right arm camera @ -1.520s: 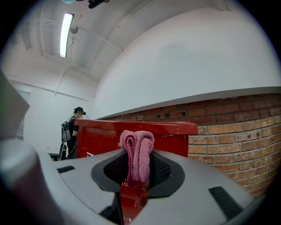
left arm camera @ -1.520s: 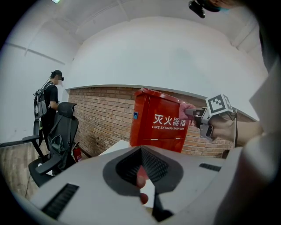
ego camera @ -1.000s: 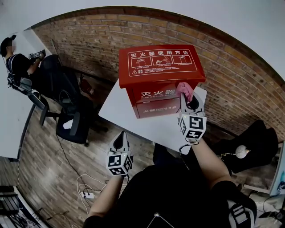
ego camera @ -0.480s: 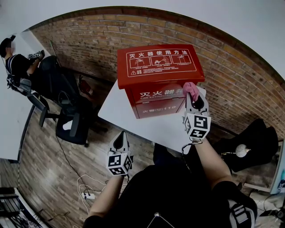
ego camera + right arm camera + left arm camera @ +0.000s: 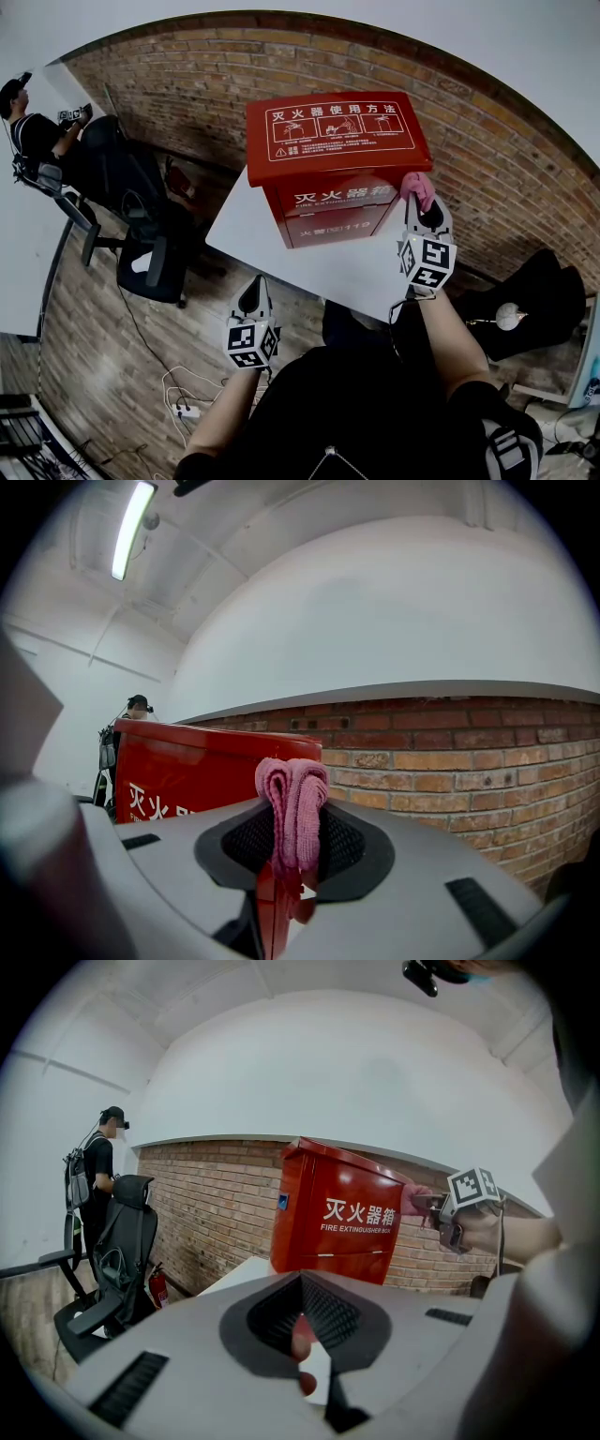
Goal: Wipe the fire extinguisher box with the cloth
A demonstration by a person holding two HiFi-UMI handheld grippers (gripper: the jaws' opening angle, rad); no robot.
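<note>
Beside the red box (image 5: 337, 202) right corner, right gripper (image 5: 422, 208) pinches a folded pink cloth (image 5: 416, 186); left gripper (image 5: 252, 291) hangs off the table (image 5: 253, 234), jaws together, empty.

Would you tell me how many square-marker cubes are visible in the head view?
2. One cube sits on the left tongs, over the floor; the other cube is on the right tongs, holding the pink cloth beside the red box. None seems hidden.
</note>
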